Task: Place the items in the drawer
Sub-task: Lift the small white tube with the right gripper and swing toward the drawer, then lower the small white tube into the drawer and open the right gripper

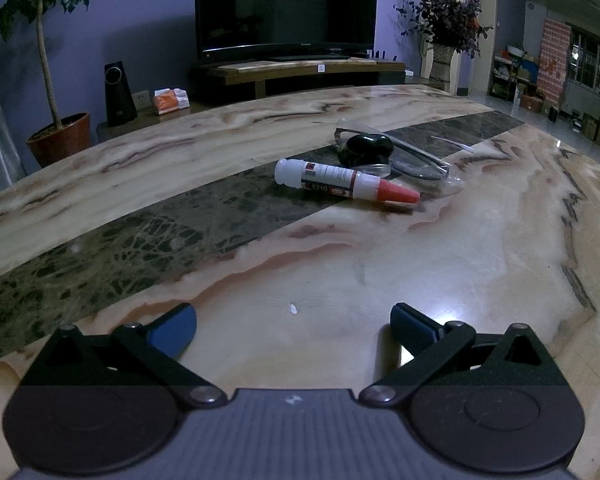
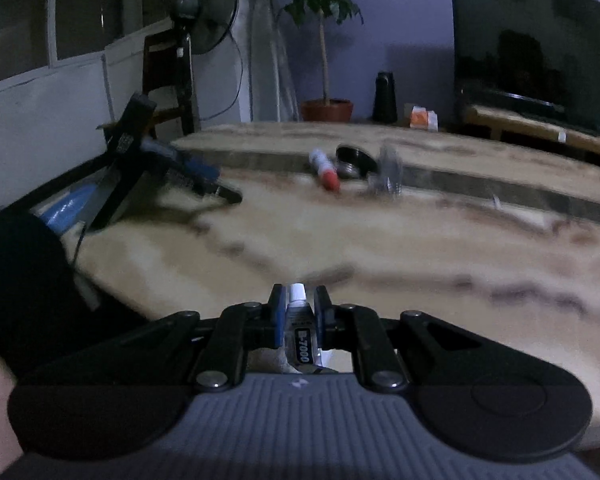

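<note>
Left wrist view: on the table (image 1: 480,264), near its middle, a bottle (image 1: 340,181) lies on its side, nozzle to the right. Just behind it sits a round tin (image 1: 366,149), with glasses (image 1: 416,160) wrapped around it and reaching right. The left gripper (image 1: 294,326) stands before them, well apart. Behind the table — a TV (image 1: 286,4) on a stand (image 1: 300,70); a plant (image 1: 48,60) to its left.

Right wrist view: a tube (image 2: 299,328) sits between the fingers of the right gripper (image 2: 299,300) — the left gripper lies at left.
</note>
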A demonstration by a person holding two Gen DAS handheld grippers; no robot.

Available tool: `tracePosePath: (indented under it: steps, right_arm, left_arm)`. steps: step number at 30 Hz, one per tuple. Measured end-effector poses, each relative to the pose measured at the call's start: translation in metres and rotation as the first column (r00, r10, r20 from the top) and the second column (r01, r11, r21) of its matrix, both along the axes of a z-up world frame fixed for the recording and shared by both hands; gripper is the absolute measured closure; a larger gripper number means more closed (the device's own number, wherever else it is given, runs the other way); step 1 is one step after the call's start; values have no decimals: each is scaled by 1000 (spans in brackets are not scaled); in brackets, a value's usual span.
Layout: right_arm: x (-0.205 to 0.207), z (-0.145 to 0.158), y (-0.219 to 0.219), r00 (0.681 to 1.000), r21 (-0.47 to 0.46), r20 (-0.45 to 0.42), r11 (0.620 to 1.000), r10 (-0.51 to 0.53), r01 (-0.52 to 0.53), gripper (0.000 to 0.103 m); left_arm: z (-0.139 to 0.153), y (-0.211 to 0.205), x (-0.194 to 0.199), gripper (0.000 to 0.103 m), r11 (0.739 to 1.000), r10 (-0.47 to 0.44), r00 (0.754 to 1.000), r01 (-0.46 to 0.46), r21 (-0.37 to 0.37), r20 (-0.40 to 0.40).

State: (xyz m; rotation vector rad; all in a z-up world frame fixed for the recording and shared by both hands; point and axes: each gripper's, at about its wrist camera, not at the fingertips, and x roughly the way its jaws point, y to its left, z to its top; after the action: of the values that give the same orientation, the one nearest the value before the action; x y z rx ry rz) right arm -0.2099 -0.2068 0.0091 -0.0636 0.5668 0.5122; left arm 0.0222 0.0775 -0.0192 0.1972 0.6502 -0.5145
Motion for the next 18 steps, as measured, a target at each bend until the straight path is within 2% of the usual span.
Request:
tracePosePath:
  steps: [4,11,13,18]
  right_arm:
    - [-20,-28,6,995,-37,-94,999,31,-35,86]
    - [-11,-82,7,969,-139,-237,989,-76,44,86]
    - [-9,-90,11,968,-196,-233,980,-90,44,86]
    - [-8,-101,18,967,-235,-243,972,-84,25,86]
  left_arm:
    - [0,0,0,0,1000,0,1000,0,0,0]
    - [0,0,0,0,1000,0,1000,0,0,0]
    - [0,0,0,0,1000,0,1000,0,0,0]
    - [0,0,0,0,1000,0,1000,0,0,0]
